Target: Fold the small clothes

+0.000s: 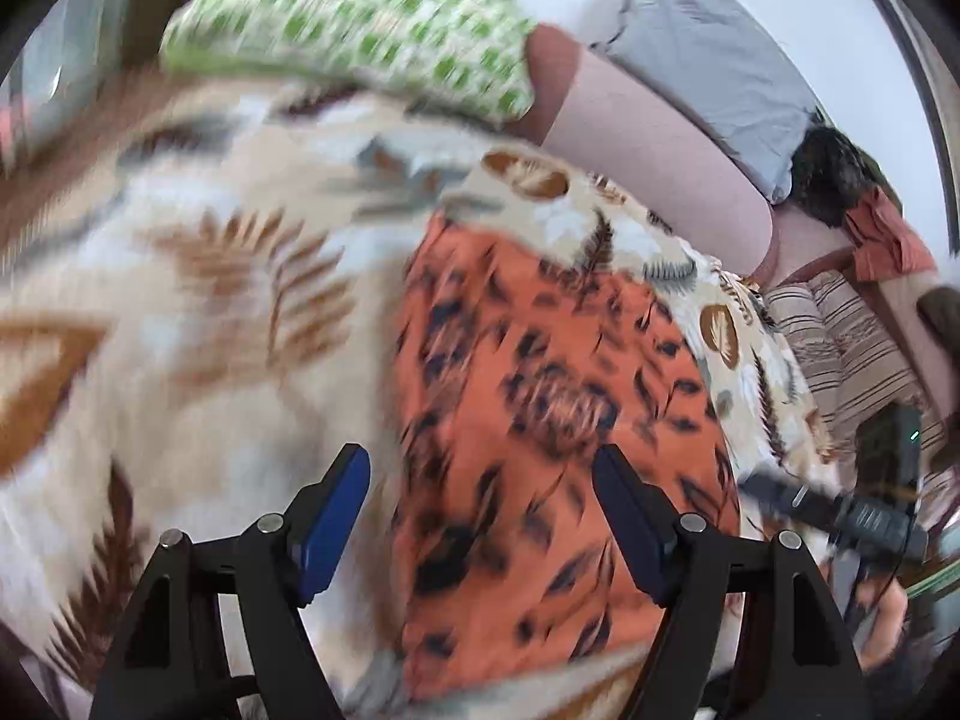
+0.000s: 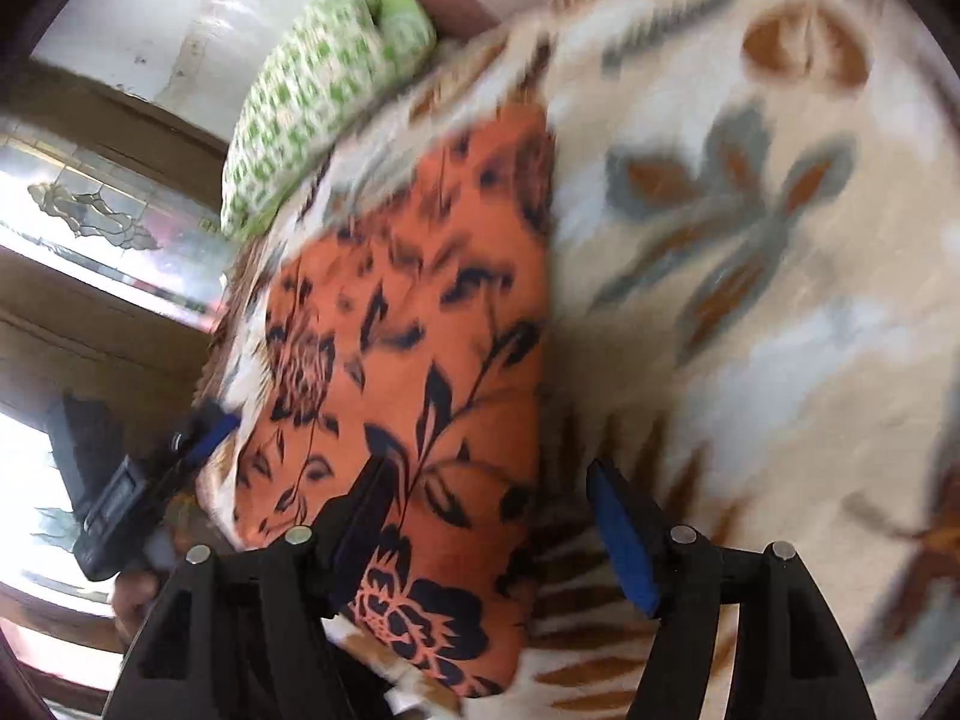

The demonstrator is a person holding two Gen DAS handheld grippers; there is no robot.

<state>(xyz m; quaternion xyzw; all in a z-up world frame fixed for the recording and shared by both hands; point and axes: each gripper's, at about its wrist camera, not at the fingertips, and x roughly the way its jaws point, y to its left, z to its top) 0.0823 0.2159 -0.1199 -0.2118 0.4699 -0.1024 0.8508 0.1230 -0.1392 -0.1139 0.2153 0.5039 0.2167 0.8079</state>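
An orange garment with a black floral print (image 1: 540, 420) lies flat on a leaf-patterned bedspread (image 1: 210, 276); it also shows in the right wrist view (image 2: 408, 348). My left gripper (image 1: 480, 492) is open and empty, hovering above the garment's left edge. My right gripper (image 2: 486, 504) is open and empty above the garment's right edge. The right gripper shows at the right of the left wrist view (image 1: 840, 510), and the left gripper at the left of the right wrist view (image 2: 150, 492). Both views are motion-blurred.
A green-and-white pillow (image 1: 360, 30) lies at the head of the bed, also in the right wrist view (image 2: 318, 84). A grey pillow (image 1: 720, 60), dark and rust clothes (image 1: 882, 228) and a striped cloth (image 1: 840, 336) sit beyond the bed. A window (image 2: 90, 228) is at left.
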